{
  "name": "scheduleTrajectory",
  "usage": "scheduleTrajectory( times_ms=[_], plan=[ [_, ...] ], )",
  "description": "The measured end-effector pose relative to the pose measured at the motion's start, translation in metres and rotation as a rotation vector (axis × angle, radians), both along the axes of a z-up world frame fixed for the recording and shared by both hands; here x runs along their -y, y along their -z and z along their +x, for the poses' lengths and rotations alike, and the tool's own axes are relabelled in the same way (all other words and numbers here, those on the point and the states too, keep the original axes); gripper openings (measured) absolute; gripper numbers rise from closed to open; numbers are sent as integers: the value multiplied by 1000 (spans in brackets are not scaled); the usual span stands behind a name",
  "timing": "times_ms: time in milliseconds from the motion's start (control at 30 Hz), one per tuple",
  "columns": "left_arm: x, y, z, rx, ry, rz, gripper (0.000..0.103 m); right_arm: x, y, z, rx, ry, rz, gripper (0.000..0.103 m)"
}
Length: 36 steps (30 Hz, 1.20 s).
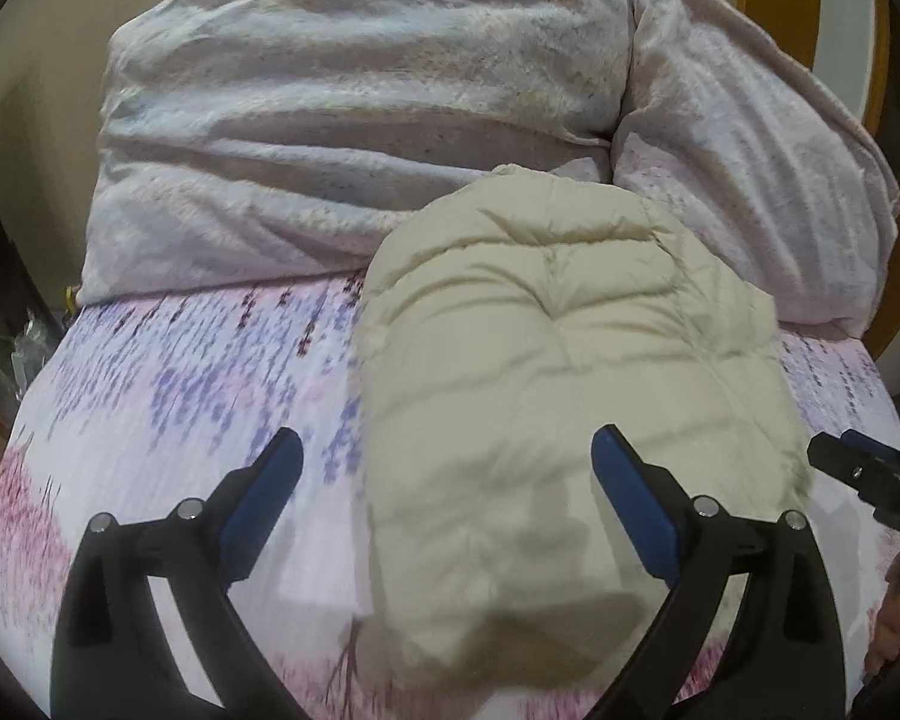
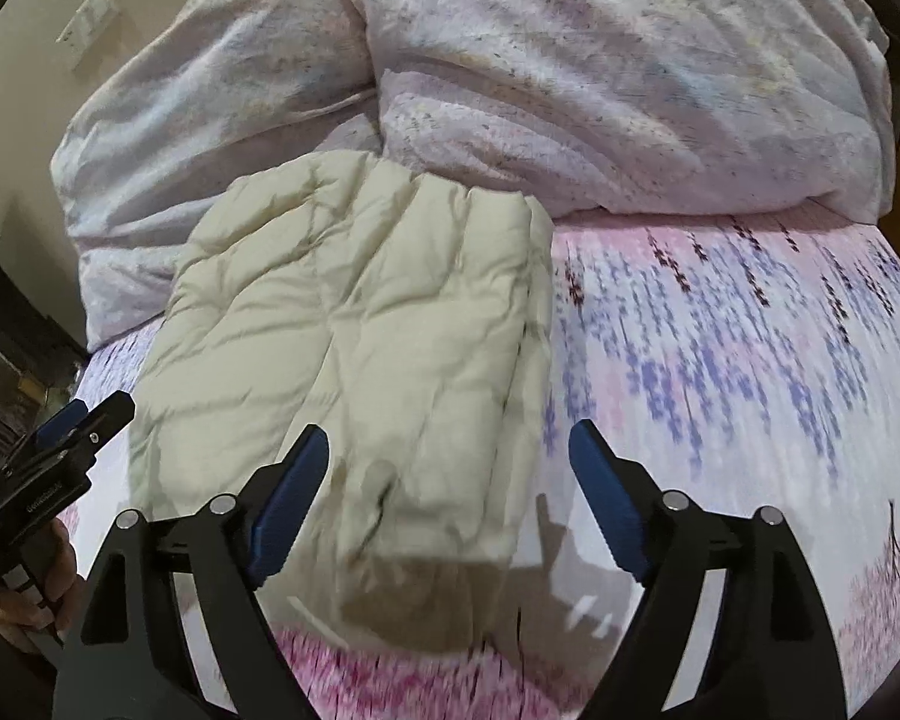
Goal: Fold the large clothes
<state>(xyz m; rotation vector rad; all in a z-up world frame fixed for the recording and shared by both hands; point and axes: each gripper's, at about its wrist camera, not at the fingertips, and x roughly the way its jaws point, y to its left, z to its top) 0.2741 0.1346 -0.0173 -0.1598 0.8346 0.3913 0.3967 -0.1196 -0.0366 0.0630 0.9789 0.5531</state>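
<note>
A cream quilted puffer jacket [image 1: 570, 384] lies folded into a thick oblong bundle on the bed; it also shows in the right wrist view [image 2: 354, 330]. My left gripper [image 1: 447, 462] is open and empty, hovering above the bundle's near left edge. My right gripper [image 2: 450, 456] is open and empty, above the bundle's near right edge. The right gripper's tip shows at the right edge of the left wrist view [image 1: 864, 468]. The left gripper shows at the left edge of the right wrist view [image 2: 60, 444].
The bed sheet [image 1: 168, 420] has a pink and purple flower print. A bunched pale duvet [image 1: 354, 120] and a pillow [image 1: 750, 168] lie behind the jacket. Dark clutter [image 1: 6, 348] sits beside the bed's left edge.
</note>
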Motion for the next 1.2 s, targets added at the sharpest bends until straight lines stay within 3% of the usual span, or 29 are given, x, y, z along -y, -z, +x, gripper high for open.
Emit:
scheduleTrajectory(
  times_ms=[267, 700, 1200],
  plan=[
    [25, -8, -58, -17, 48, -67, 100, 4, -10, -54, 43, -25, -40, 102],
    [56, -16, -117, -23, 73, -100, 100, 21, -12, -115, -8, -28, -40, 102],
    [61, -26, -155, -1, 65, -148, 100, 32, -25, -145, -28, -18, 33, 102]
  ],
)
